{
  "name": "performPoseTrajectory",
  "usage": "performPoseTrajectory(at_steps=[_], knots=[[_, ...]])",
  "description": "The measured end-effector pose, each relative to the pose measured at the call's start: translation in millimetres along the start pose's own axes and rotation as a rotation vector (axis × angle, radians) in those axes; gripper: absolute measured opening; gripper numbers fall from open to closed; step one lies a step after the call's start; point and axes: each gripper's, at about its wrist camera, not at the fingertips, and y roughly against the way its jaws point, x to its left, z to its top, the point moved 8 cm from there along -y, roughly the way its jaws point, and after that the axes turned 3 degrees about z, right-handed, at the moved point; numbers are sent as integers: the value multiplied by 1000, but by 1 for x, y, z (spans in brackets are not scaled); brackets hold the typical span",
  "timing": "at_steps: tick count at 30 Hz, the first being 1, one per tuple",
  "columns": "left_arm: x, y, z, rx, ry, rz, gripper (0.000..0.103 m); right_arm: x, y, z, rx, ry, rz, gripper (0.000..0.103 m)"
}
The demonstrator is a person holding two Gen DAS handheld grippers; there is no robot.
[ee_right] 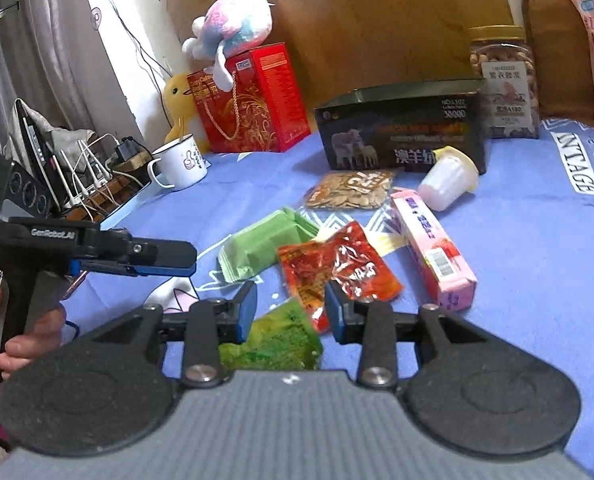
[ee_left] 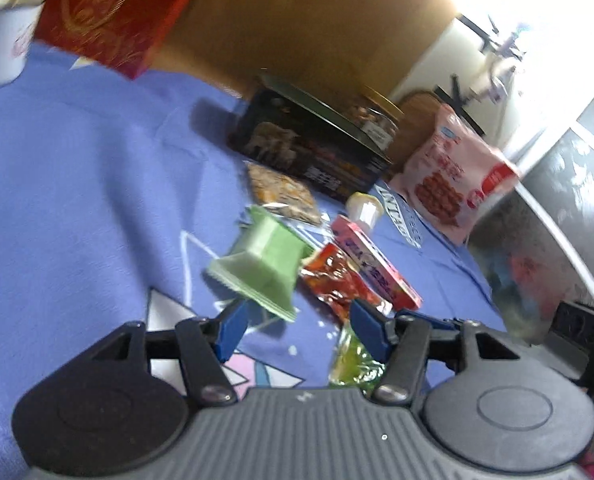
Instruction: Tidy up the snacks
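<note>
A: Left gripper (ee_left: 297,326)?
B: Blue fingers spread wide, holding nothing. It hangs over the blue bedsheet (ee_left: 77,200), aimed at the snack pile. Frame is motion-blurred.

A: Right gripper (ee_right: 291,312)?
B: Also parted, nothing between the pads. A green shiny packet (ee_right: 275,344) lies on the sheet right under the gap, not clamped.

A: Where are the snacks?
B: Loose cluster mid-sheet. Pale green wrapper (ee_right: 263,242) on the left, red foil packet (ee_right: 337,270) just beside it and overlapping the green shiny packet's top edge. Pink carton (ee_right: 433,246) lies flat to the right of the red one. Clear bag of nuts (ee_right: 351,190) sits behind them, and a white jelly cup (ee_right: 449,180) is tipped on its side near the carton's far end.

A: Behind that?
B: Black box with sheep print (ee_right: 401,136), touching or nearly touching the cup, cannot tell which. A jar of nuts with a gold lid (ee_right: 503,80) stands behind the box. Big pink snack bag (ee_left: 453,176) stands at the far right.

A: Other stuff?
B: Red gift box (ee_right: 253,100) with a plush toy (ee_right: 233,30) on top, white enamel mug (ee_right: 179,162) near it. In the right view the left gripper is seen side-on at left, held in the person's hand (ee_right: 29,332).
</note>
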Motion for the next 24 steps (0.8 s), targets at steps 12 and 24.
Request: performPoseTrajectory(at_steps=[12, 24], knots=[[28, -24, 4, 26, 222, -66, 57, -22, -108, 53, 148, -131, 81, 38], [57, 7, 20, -48, 204, -26, 62, 62, -72, 6, 162, 302, 165, 68]])
